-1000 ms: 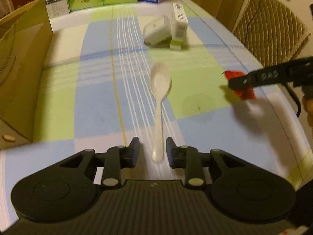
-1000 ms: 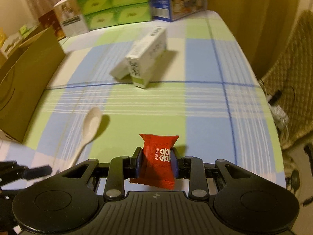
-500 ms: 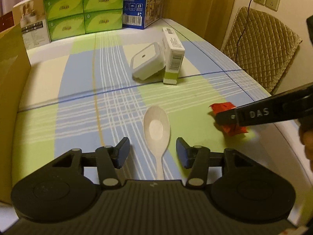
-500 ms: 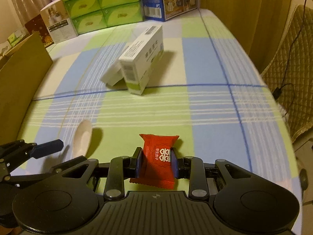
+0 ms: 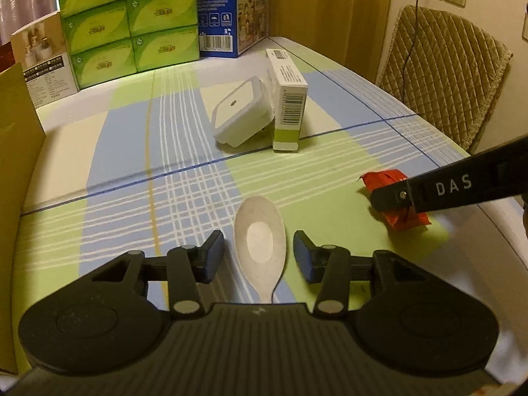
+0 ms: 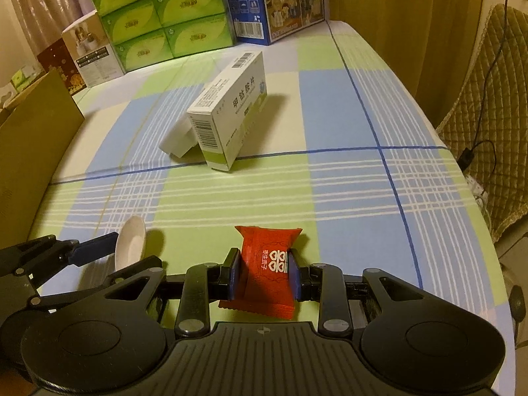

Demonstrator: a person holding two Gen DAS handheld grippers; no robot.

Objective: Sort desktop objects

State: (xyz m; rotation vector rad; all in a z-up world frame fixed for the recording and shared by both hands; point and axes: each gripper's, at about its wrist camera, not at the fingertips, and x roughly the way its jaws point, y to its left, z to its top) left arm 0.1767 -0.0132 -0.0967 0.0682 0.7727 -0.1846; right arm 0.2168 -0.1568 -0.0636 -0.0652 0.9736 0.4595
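A white plastic spoon (image 5: 260, 247) lies on the checked tablecloth with its bowl between the fingers of my left gripper (image 5: 256, 255), which is open around it without touching. The spoon also shows in the right wrist view (image 6: 131, 246). My right gripper (image 6: 264, 275) is shut on a red candy packet (image 6: 269, 270) and holds it low over the table. The packet shows in the left wrist view (image 5: 384, 178) with a right finger across it. A white and green medicine box (image 5: 286, 99) and a white square container (image 5: 241, 115) leaning on it stand farther back.
A brown cardboard box (image 5: 16, 151) stands along the left. Green tissue boxes (image 5: 132, 23), a blue carton (image 5: 231, 6) and a small white box (image 5: 46, 66) line the back edge. A quilted chair (image 5: 442, 72) stands past the table's right edge (image 5: 379, 85).
My left gripper has opened wider and moved forward along the spoon, from its handle tip to its bowl. My right gripper still holds the red packet, shifted slightly.
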